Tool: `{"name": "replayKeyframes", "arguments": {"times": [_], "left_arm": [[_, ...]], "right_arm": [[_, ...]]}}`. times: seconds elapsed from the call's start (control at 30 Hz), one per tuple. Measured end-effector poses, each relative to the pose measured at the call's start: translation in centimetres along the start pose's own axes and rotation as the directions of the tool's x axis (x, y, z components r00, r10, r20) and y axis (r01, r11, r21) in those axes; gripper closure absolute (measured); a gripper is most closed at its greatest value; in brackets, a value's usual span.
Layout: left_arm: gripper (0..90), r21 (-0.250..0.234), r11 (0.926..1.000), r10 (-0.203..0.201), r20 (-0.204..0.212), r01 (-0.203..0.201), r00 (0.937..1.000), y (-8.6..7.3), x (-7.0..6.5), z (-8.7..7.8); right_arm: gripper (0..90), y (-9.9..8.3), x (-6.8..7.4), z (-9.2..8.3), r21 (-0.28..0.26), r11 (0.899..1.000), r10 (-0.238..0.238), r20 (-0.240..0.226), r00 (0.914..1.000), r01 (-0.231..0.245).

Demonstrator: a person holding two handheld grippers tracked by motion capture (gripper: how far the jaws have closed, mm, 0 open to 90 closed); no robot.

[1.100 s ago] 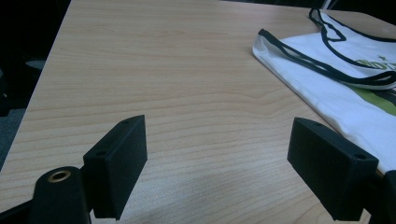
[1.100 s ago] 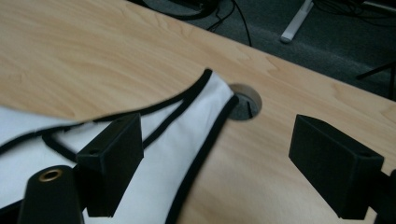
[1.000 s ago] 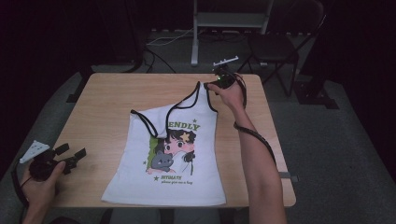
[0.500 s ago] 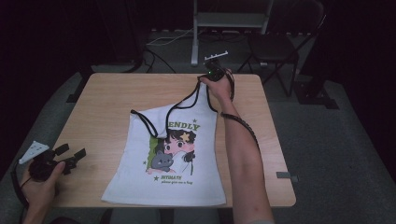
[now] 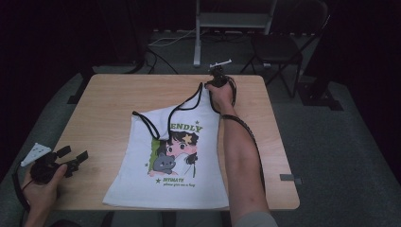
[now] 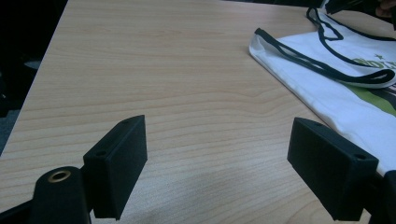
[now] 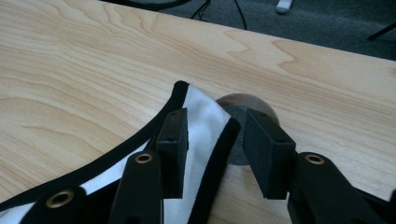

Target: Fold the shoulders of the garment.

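At the far edge of the counter, the right hand-held gripper is down on the upper strap of the tank top, and its jaws have just been closing with that black-trimmed strap between them. From the right gripper view there's a gap beside the strap on one side, so I'd say the pads aren't pressing on it yet; it's a grasp being made, not one made. The white top with its cartoon print lies mostly flat, hem toward the person, one strap stretched toward the far edge, the other strap looped back over the chest. Down at the near left corner, the left hand-held gripper rests on the wood with jaws spread wide, nothing between them, well apart from the cloth. My read: this is early going. No fold shows, and lifting or folding all lies ahead.
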State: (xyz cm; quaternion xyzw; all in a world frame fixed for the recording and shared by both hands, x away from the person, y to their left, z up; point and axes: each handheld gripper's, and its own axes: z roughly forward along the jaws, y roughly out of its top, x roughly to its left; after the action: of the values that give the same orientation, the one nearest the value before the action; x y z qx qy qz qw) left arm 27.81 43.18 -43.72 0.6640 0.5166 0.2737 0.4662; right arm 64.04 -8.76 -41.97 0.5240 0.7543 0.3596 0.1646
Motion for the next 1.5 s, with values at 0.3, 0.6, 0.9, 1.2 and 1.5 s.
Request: {"name": "replayKeyframes", "arguments": {"times": [0.3, 0.6, 0.9, 1.2, 1.5], "left_arm": [[19.7, 0.004, 0.9999, 0.011, -0.002, -0.011, 0.9999, 0.0, -0.2, 0.0], [19.7, 0.009, 0.9997, 0.023, 0.002, -0.023, 0.9997, 0.0, -0.4, 0.0], [19.7, 0.012, 0.9995, 0.031, 0.002, -0.031, 0.9995, 0.0, -0.5, 0.0], [19.7, 0.013, 0.9990, 0.042, 0.003, -0.042, 0.9991, 0.0, -0.6, 0.0], [19.7, 0.017, 0.9979, 0.063, 0.000, -0.063, 0.9980, 0.0, -0.8, 0.1]], "right_arm": [[65.0, -0.1, -0.2, 0.9, 0.009, 0.999, 0.033, -0.009, 0.9994, -0.033], [68.5, -0.6, -0.5, 1.7, 0.020, 0.993, 0.114, -0.025, 0.9932, -0.113], [82.6, -0.9, -0.7, 1.9, -0.005, 0.987, 0.162, -0.086, 0.9830, -0.163], [86.6, -0.7, -0.2, 0.5, -0.055, 0.985, 0.151, -0.145, 0.9777, -0.161], [86.6, -0.7, 0.8, -2.6, -0.112, 0.990, 0.065, -0.172, 0.9830, -0.085]]}}
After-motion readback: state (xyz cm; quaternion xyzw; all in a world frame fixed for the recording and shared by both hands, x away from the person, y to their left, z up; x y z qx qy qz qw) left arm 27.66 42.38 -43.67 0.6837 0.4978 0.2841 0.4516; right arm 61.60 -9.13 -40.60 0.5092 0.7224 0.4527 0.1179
